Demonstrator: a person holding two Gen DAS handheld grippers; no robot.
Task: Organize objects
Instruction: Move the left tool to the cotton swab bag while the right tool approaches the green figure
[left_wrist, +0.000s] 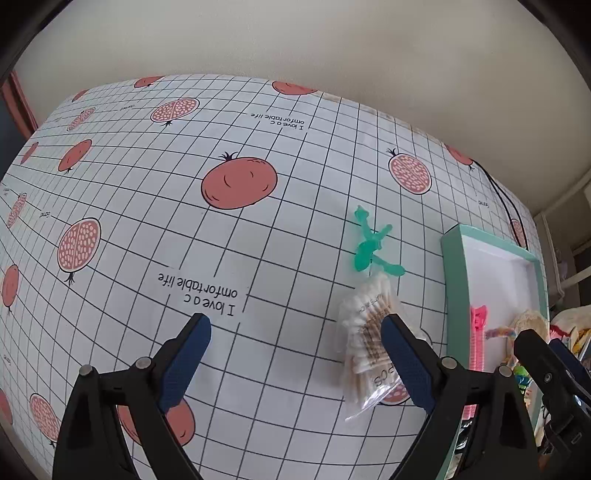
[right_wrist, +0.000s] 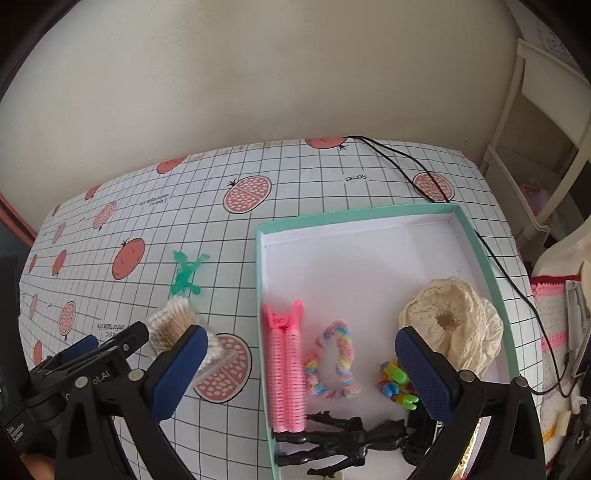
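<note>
The surface (right_wrist: 295, 177) carries a white grid cloth printed with pomegranates. A mint-rimmed box (right_wrist: 476, 236) with a white floor lies on it, occupying the 3 o'clock half of the right wrist view. Inside the box, a cream lace scrunchie (right_wrist: 450, 325) rests against the 3 o'clock wall; a pair of pink hair rollers (right_wrist: 286, 365) lies along the 9 o'clock wall; a pastel braided hair tie (right_wrist: 338, 362) sits between the two; a black figure (right_wrist: 332, 439) lies at the 6 o'clock edge; small coloured clips (right_wrist: 397, 384) lie just beside the hair tie.

Outside the box, at its 9 o'clock side, a clear bag of cotton swabs (left_wrist: 369, 332) lies on the cloth. A green plastic piece (left_wrist: 371, 243) lies near the bag, at its 12 o'clock.

Left tool (left_wrist: 295, 350): jaws spread wide, holding nothing; one finger overlaps the swab bag in the left wrist view, contact cannot be determined.

Right tool (right_wrist: 301, 373): jaws spread wide, holding nothing, positioned over the box contents
</note>
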